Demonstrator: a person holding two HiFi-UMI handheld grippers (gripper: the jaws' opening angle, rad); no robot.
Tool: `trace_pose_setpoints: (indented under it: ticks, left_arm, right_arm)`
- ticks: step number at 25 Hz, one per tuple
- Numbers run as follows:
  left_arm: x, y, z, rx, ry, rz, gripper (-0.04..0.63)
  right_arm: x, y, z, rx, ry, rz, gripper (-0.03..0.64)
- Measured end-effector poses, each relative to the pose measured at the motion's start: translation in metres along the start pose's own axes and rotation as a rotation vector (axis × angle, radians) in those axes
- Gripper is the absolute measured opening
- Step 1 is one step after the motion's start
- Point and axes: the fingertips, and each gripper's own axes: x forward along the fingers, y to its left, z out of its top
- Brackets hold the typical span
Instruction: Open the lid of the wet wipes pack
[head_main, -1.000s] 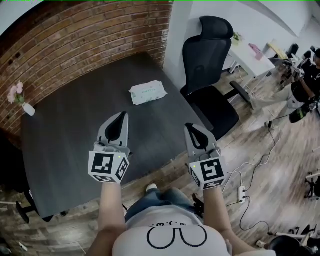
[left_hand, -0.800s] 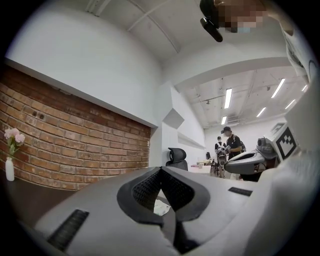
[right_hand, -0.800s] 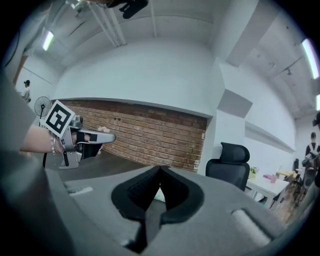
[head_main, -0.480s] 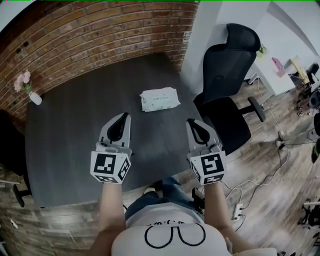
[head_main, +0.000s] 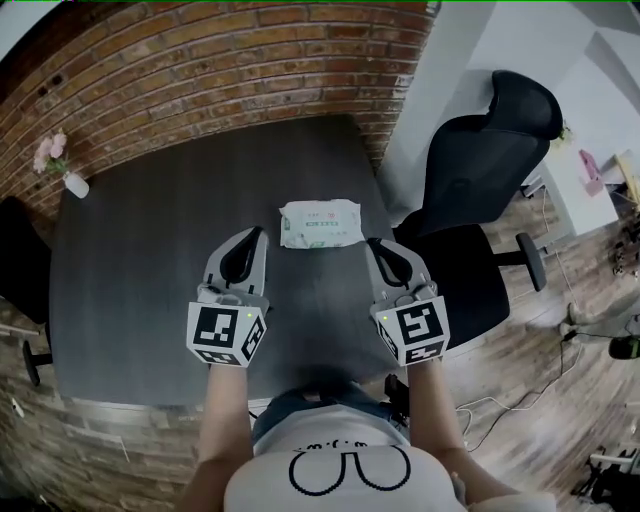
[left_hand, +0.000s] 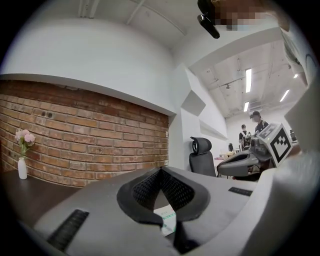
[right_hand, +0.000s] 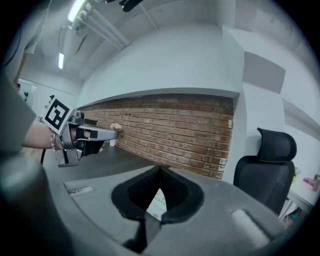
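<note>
The wet wipes pack (head_main: 320, 223), white with green print, lies flat on the dark table (head_main: 140, 270), lid closed. My left gripper (head_main: 256, 234) hovers just left of the pack's near edge, its tips together with nothing held. To the right of the pack's near corner hangs my right gripper (head_main: 371, 244), also shut and empty. In the left gripper view a bit of the pack (left_hand: 167, 220) shows through the window under the shut jaws (left_hand: 161, 170). The right gripper view shows the pack (right_hand: 157, 205) the same way below its gripper (right_hand: 160, 168).
A black office chair (head_main: 480, 190) stands right of the table, close to the table's right edge. A small white vase with pink flowers (head_main: 62, 165) sits at the far left corner. A brick wall (head_main: 220, 60) runs behind the table. People stand far off in the left gripper view (left_hand: 255, 127).
Both grippers have moved forward over the table toward the pack, which now lies just ahead of and between their tips. Both stayed shut.
</note>
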Motion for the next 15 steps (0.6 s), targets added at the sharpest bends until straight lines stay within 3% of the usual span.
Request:
trace_pose_setpoints:
  ticks: [4,8,15]
  left_arm:
    - [0.027,0.003,-0.007,-0.005,0.024,0.044,-0.002]
    - [0.047,0.007,-0.018,-0.005,0.054,0.082,-0.002]
    - [0.066,0.007,-0.045,-0.006,0.118,0.115,-0.002]
  right_arm:
    - [0.026,-0.017,-0.011,-0.02,0.031,0.079,0.005]
    - [0.05,-0.028,-0.027,-0.009,0.068,0.161,0.106]
    - [0.08,-0.031,-0.059,-0.025,0.126,0.263,0.089]
